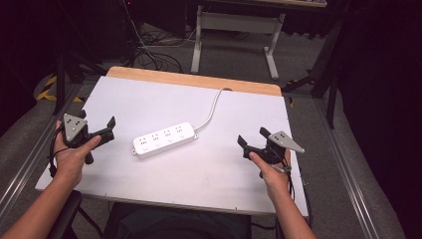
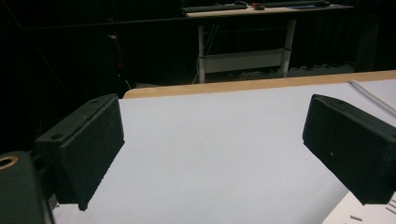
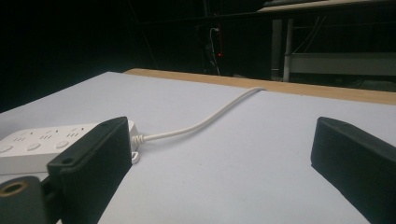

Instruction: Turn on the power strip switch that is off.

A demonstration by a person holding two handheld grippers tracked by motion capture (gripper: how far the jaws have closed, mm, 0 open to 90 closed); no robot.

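power strip – cut off at left edge | cord – far end hidden behind table edge

On my feed the power strip is plain white, and its cord is white too. It sits on a white tabletop with a light wood strip along the far edge. Both my grippers are black, left gripper and right gripper, each topped with a grey plate dotted with small dark holes. Floor's grey, with a bit of yellow and black hazard striping off to the left.
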